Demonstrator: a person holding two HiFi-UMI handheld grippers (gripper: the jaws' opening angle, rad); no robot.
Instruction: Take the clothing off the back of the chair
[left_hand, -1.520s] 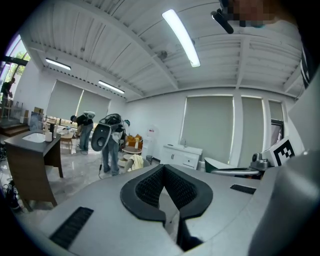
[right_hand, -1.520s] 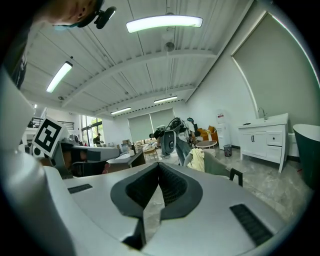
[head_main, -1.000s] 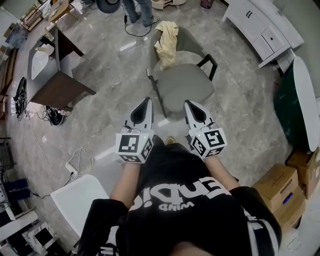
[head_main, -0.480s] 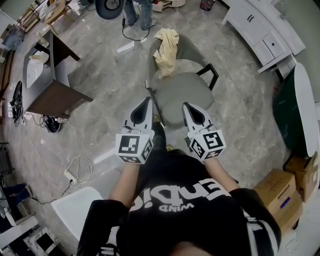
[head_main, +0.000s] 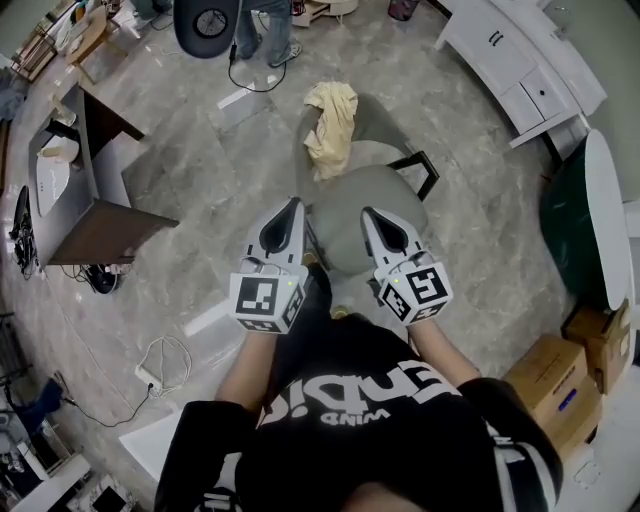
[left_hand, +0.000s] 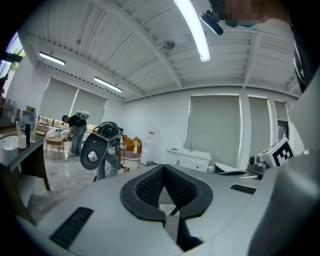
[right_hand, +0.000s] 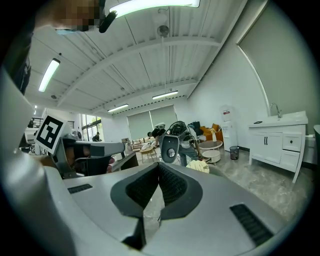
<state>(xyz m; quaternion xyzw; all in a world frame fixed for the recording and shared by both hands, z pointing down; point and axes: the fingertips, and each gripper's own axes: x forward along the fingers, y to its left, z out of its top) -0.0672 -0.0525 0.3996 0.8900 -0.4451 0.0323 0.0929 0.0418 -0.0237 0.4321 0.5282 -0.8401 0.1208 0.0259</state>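
Note:
A pale yellow garment hangs crumpled over the back of a grey armchair, at the far side of the seat. My left gripper and right gripper are held side by side over the chair's near edge, pointing at it, well short of the garment. Both are shut with nothing between the jaws. In the right gripper view the garment shows just past the right gripper. In the left gripper view the left gripper hides the chair.
A dark desk stands at the left, with cables on the floor nearer me. White cabinets line the upper right, cardboard boxes the lower right. A person stands beyond the chair beside a round dark device.
Both grippers have moved forward together toward the chair, which now lies right under their tips. The jaws stayed shut.

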